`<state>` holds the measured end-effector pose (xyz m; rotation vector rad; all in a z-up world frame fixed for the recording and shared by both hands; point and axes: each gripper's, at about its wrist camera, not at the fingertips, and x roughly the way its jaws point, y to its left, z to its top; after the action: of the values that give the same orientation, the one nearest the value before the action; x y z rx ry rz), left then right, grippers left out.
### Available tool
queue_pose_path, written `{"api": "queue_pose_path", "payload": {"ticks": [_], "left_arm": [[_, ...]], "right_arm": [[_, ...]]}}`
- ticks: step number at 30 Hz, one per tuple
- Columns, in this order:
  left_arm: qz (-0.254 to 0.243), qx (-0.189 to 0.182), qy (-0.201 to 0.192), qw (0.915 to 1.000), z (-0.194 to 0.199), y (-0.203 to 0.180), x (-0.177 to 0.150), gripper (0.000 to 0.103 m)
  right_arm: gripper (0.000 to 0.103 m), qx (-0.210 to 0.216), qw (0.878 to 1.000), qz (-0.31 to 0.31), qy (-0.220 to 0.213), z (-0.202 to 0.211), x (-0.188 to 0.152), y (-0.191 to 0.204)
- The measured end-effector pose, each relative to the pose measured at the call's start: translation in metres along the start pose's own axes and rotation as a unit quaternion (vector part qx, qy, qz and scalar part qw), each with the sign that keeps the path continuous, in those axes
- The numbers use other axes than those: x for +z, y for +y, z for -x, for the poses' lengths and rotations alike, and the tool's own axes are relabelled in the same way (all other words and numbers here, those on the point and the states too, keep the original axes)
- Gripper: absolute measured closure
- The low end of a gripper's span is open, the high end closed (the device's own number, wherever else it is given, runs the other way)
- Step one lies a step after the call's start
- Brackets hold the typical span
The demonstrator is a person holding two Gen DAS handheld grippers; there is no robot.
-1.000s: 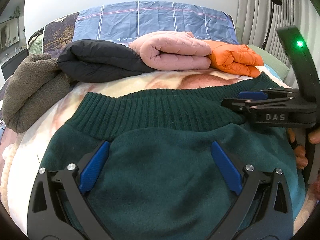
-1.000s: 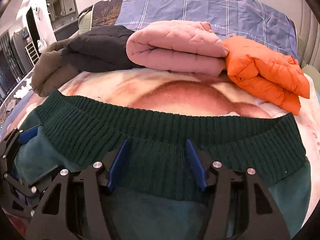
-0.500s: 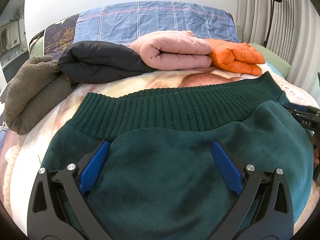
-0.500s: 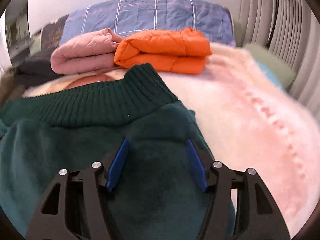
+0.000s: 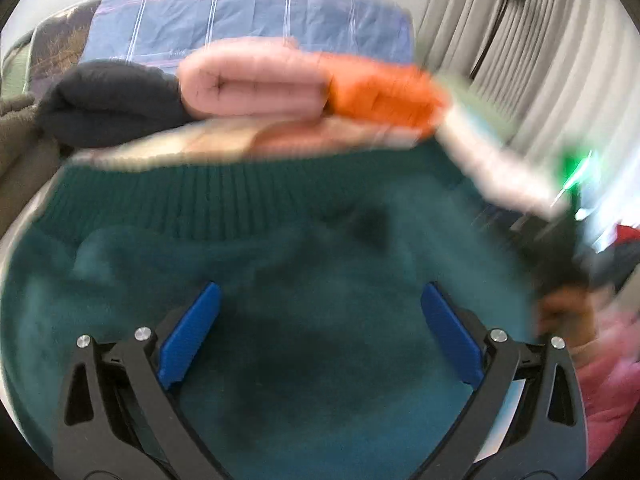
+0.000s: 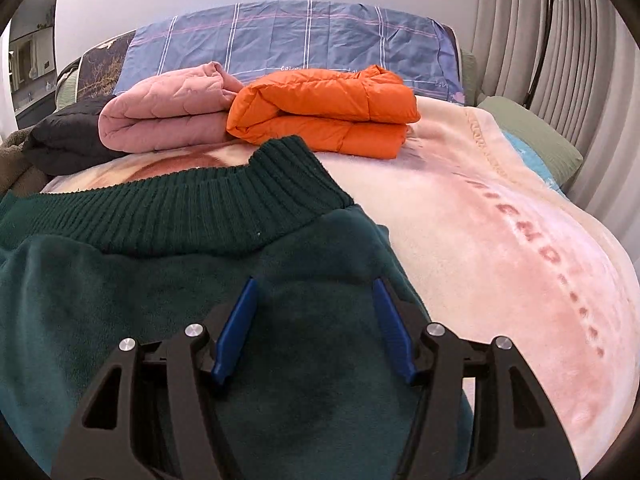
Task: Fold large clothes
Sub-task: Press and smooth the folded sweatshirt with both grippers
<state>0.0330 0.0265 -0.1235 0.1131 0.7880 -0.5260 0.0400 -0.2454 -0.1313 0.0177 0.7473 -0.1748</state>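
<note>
Right gripper [image 6: 312, 320] swung from ribbed hem middle to sweater's right edge. Left gripper [image 5: 320, 332]: tongs apart, empty, over green sweater [image 6: 120, 300] flat on blanket [image 6: 500, 240]; right likewise. Fleece soft, floppy (probably grippy); pinch ribbed hem [image 6: 180, 208] corners.

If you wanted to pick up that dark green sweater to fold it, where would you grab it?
Probably at the ribbed band, near its right corner. Come in from the pink blanket side, where the edge lies exposed. The rib looks thicker than the fleece body, so two fingers should pinch it more easily.
</note>
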Motion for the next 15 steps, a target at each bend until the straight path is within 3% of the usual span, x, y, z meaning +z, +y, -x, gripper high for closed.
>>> {"api": "queue_pose_path", "payload": {"ticks": [1,2,8,12,15], "left_arm": [[-0.029,0.023,-0.014,0.9992,-0.001,-0.010,-0.005,0.002],[-0.022,0.022,-0.010,0.9995,0.000,-0.010,-0.004,0.002],[-0.015,-0.010,0.004,0.9998,0.010,0.003,0.005,0.002],[0.038,-0.001,-0.026,0.9989,0.048,0.041,0.010,0.002],[0.084,0.053,-0.055,0.9935,0.084,0.092,0.008,0.002]], "right_arm": [[0.042,0.001,1.000,0.000,0.000,0.000,0.000,-0.001],[0.042,0.002,1.000,-0.001,-0.001,0.000,0.000,-0.001],[0.041,0.005,1.000,-0.001,0.002,0.000,0.001,-0.001],[0.041,0.013,1.000,0.011,0.008,0.005,0.006,-0.001],[0.036,0.003,1.000,0.025,0.004,0.021,0.011,0.001]]}}
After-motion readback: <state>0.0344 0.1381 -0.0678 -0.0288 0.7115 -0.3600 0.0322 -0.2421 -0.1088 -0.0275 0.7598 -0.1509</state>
